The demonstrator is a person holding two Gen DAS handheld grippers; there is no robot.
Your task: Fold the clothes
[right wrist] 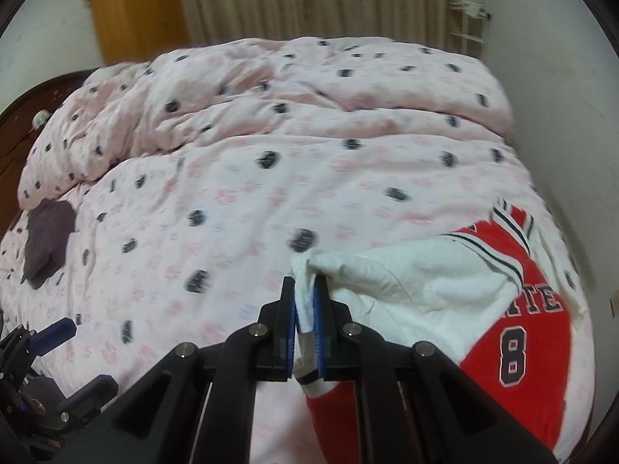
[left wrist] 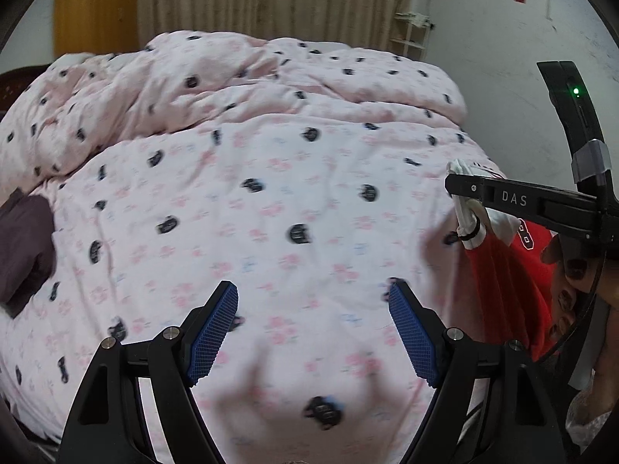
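A red and white jersey (right wrist: 510, 309) with the number 8 lies at the bed's near right corner, its white inside turned up. My right gripper (right wrist: 305, 288) is shut on a bunched white edge of it, lifting that part slightly. In the left wrist view the same jersey (left wrist: 506, 274) hangs from the right gripper (left wrist: 456, 189) at the right side. My left gripper (left wrist: 313, 324) is open over the bare pink duvet with nothing between its blue pads (left wrist: 214, 332). It also shows at the lower left of the right wrist view, left gripper (right wrist: 77, 355) apart from the jersey.
A pink patterned duvet (right wrist: 271, 178) covers the bed, rumpled into a ridge at the far side. A dark purple garment (right wrist: 48, 239) lies at the left edge, dark garment (left wrist: 23, 247). A wooden wardrobe (right wrist: 135, 11), a curtain and a white wall (right wrist: 561, 96) lie beyond.
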